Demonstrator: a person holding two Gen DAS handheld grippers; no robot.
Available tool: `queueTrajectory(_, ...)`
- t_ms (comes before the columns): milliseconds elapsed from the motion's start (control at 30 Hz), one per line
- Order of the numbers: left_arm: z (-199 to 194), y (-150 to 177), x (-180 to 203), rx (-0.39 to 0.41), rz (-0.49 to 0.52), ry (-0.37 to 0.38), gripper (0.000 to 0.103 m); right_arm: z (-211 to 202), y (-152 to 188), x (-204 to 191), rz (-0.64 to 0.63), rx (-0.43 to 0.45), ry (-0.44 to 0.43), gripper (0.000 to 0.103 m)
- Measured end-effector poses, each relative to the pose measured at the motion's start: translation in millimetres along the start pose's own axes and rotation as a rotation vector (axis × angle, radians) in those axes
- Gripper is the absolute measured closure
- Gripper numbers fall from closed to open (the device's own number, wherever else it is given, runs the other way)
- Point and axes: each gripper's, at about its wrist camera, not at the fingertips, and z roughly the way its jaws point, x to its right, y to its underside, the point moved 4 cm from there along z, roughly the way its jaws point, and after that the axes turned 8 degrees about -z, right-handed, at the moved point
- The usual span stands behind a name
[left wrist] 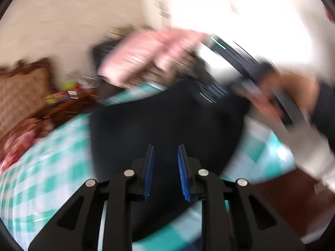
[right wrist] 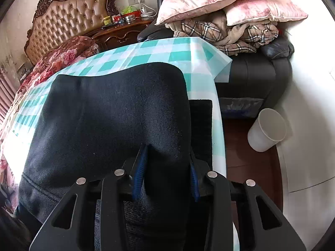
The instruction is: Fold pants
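Dark navy pants (right wrist: 113, 113) lie folded on a table with a teal-and-white checked cloth (right wrist: 167, 52). My right gripper (right wrist: 166, 156) has its jaws apart with a thick fold of the pants between them, the fabric bulging over the right finger. In the blurred left wrist view, my left gripper (left wrist: 165, 163) is open and empty just above the pants (left wrist: 159, 121). The right gripper's body and the hand holding it (left wrist: 278, 96) show at the upper right of that view.
A black sofa (right wrist: 261, 73) piled with a plaid blanket and pink pillows (right wrist: 226, 2) stands behind the table. A white bin (right wrist: 267, 129) stands on the floor at right. A bed with a tufted headboard (right wrist: 69, 21) and a cluttered nightstand are at left.
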Motion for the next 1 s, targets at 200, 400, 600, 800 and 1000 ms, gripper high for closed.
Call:
queueTrajectory(200, 65.1, -27.8, -96.8, -0.07, -0.124, -0.09, 0.079, 2.0, 3.9, 4.9, 0.028, 0.014, -0.014, 0.07)
queueTrajectory(400, 105.4, -22.5, -112.7, -0.088, -0.097, -0.003, 0.069, 2.9, 3.9, 5.1, 0.038, 0.02, -0.022, 0.07)
queueTrajectory(600, 122.1, -6.9, -161.3, -0.138, -0.254, -0.244, 0.103, 3.1, 4.4, 6.2, 0.043, 0.023, -0.031, 0.07)
queueTrajectory(800, 101.9, -16.0, -174.0, -0.087, -0.333, -0.176, 0.063, 3.6, 4.4, 5.4, 0.045, 0.027, -0.032, 0.07)
queueTrajectory(1000, 128.4, -14.9, -116.5, -0.17, -0.075, -0.117, 0.06, 3.6, 5.0, 6.9, 0.056, 0.032, -0.026, 0.069)
